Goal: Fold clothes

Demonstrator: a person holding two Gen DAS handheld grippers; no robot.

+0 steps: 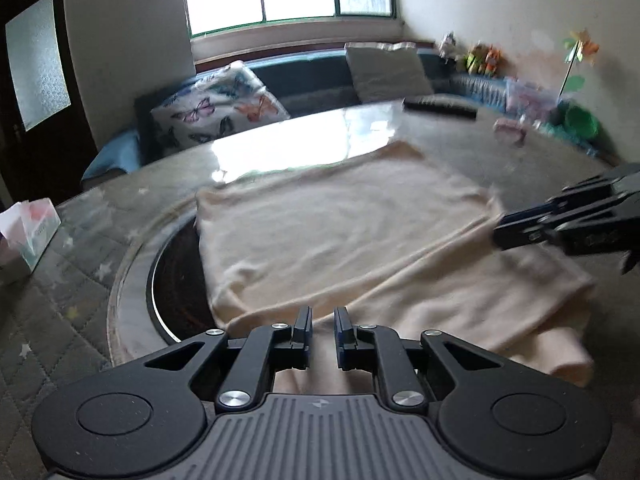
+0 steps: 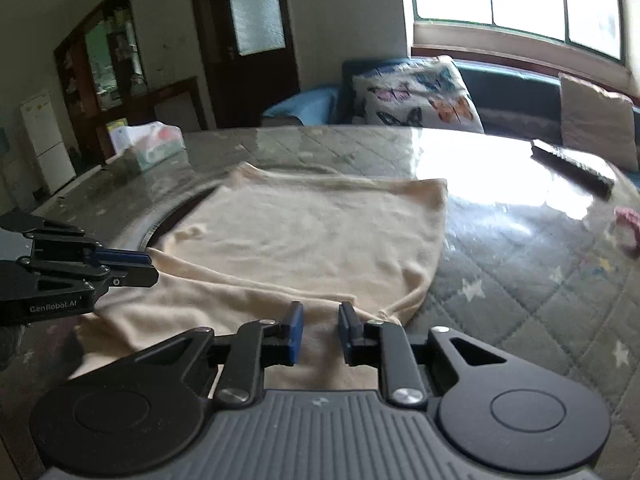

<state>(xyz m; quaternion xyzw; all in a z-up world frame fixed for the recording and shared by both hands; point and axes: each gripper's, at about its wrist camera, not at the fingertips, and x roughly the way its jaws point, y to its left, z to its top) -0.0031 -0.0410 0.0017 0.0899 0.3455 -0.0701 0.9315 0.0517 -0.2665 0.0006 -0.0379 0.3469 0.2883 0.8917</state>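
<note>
Mid-tabletop (image 2: 520,280): cream garment (image 1: 340,220), part-folded, soft, light, limp, prone to bunching. Best pinched at near hem corners. Left gripper (image 1: 322,330) and right gripper (image 2: 320,332) over near hem, both narrow, holding nothing.

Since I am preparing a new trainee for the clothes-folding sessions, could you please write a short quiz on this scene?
1. True or false: the cream garment is bunched into a ball on the table.
2. What leans on the sofa beyond the table? A) a butterfly-print cushion; B) a laptop; C) a folded pair of jeans.
3. In the left wrist view, what stands near the table's left edge?

Key
1. False: it lies spread out, with its near part folded over on itself.
2. A.
3. A tissue box.
</note>
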